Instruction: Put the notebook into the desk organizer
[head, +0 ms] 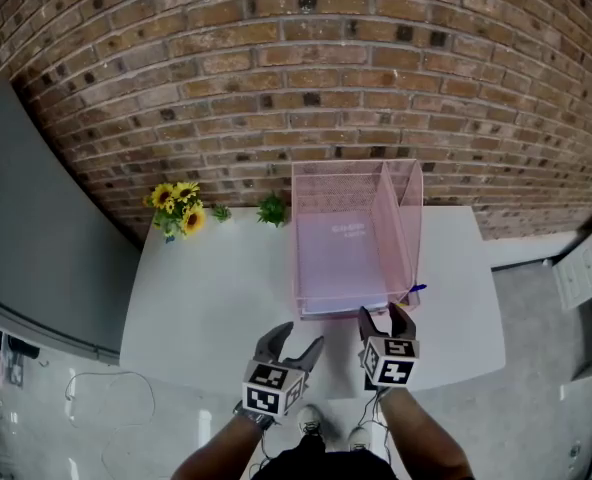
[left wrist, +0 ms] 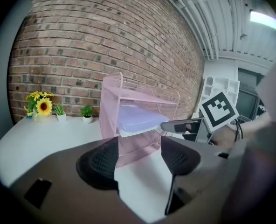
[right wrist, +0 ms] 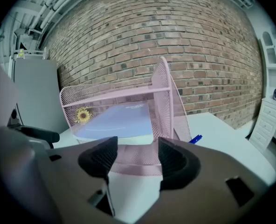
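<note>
A pale lilac notebook (head: pixel 336 250) lies flat inside the pink wire-mesh desk organizer (head: pixel 408 196) at the back middle of the white table. The left gripper view shows the notebook (left wrist: pixel 137 116) resting in the organizer (left wrist: pixel 111 102), and the right gripper view shows the notebook (right wrist: pixel 114 121) behind the mesh of the organizer (right wrist: pixel 160 97). My left gripper (head: pixel 294 342) hovers open near the table's front edge, nothing between its fingers. Just in front of the organizer my right gripper (head: pixel 387 319) is open and empty.
A blue pen (head: pixel 417 290) lies on the white table (head: pixel 206 298) by the organizer's right front corner. Sunflowers (head: pixel 176 206) and a small green plant (head: pixel 271 209) stand along the brick wall at the back left. White drawers (head: pixel 588 268) stand off to the right.
</note>
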A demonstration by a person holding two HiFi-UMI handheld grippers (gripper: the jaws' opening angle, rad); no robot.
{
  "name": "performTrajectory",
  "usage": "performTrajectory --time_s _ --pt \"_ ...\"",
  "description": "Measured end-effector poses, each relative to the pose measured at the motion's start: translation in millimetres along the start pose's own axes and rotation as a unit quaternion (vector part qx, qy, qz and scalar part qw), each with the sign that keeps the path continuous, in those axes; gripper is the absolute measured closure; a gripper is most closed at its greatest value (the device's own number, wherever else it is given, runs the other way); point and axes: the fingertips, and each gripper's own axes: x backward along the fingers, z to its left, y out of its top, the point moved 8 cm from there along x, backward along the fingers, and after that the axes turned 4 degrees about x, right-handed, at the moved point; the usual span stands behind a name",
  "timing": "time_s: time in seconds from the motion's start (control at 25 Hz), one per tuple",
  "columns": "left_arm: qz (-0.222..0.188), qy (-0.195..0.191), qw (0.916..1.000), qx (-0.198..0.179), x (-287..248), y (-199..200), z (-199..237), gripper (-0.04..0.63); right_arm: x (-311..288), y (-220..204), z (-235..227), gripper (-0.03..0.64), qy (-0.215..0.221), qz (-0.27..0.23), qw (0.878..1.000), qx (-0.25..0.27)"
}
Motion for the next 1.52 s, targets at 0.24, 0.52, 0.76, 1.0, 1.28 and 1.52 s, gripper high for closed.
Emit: performTrajectory --time_s 0.24,0.52,0.76,1.0,1.28,1.52 --pt "-0.004 0.001 1.0 -0.001 2 2 -2 0.318 1 1 1 0.336 0.0 -0.003 1.0 0.003" --pt "-0.012 0.007 0.9999 0.003 11 2 -14 0.318 18 5 3 0.347 0.028 -0.02 0.999 0.031" --pt "-0.026 0.03 0.9992 0.002 29 3 -35 0.378 49 10 1 0.552 0.07 -0.045 0.995 0.05" --pt "-0.061 0.077 0.9952 0.002 56 8 -63 0.588 88 17 -1 0.614 0.149 -0.074 0.984 0.066" --pt "-0.084 0.101 0.9914 -0.006 84 3 -117 0.589 144 21 -10 0.614 0.218 -0.101 0.967 0.088" --pt "-0.1 0.118 0.9879 0.009 116 -15 -164 0.589 186 15 -16 0.614 0.27 -0.112 0.951 0.1"
